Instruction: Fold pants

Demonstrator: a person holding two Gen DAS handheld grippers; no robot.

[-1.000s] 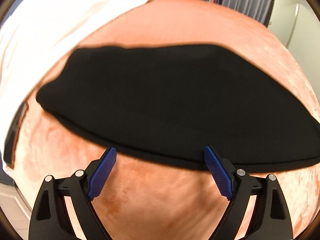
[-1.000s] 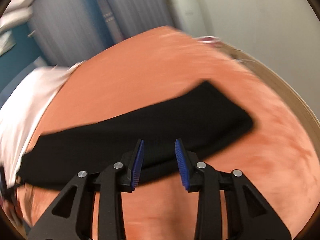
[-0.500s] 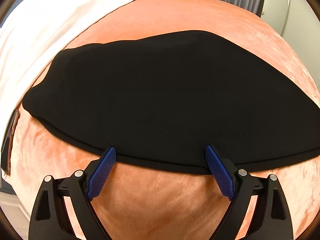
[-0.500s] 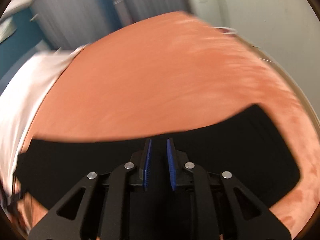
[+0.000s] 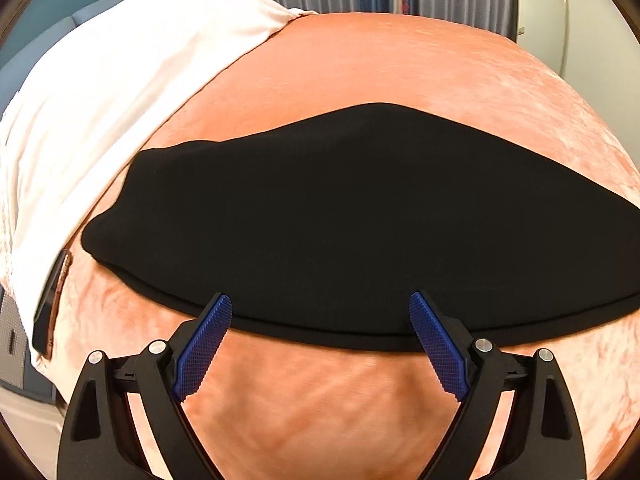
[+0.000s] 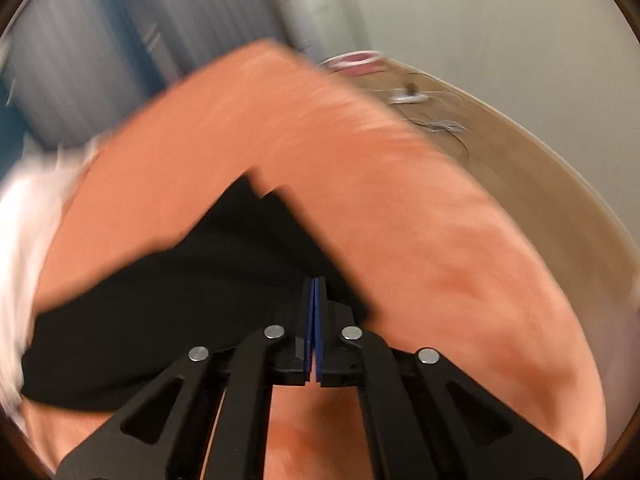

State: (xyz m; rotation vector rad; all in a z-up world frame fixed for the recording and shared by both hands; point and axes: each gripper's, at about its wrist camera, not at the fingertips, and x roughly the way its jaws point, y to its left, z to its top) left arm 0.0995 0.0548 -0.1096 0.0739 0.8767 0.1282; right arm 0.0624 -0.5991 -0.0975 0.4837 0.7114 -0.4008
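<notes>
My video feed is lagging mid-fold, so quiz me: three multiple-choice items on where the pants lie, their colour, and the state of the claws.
1. Where do the pants lie?
A. on the orange cover
B. on the white sheet
C. on the floor

2. What colour are the pants?
A. grey
B. black
C. blue

3. How do the claws stand?
A. both open
B. both shut
C. left claw open, right claw shut

Answers:
1 A: orange fabric surrounds the pants on every side.
2 B: they look black in both wrist views.
3 C: the left pads sit wide apart at the near hem, while the right pads are pressed together over the pants; blur hides whether cloth is pinched.
</notes>
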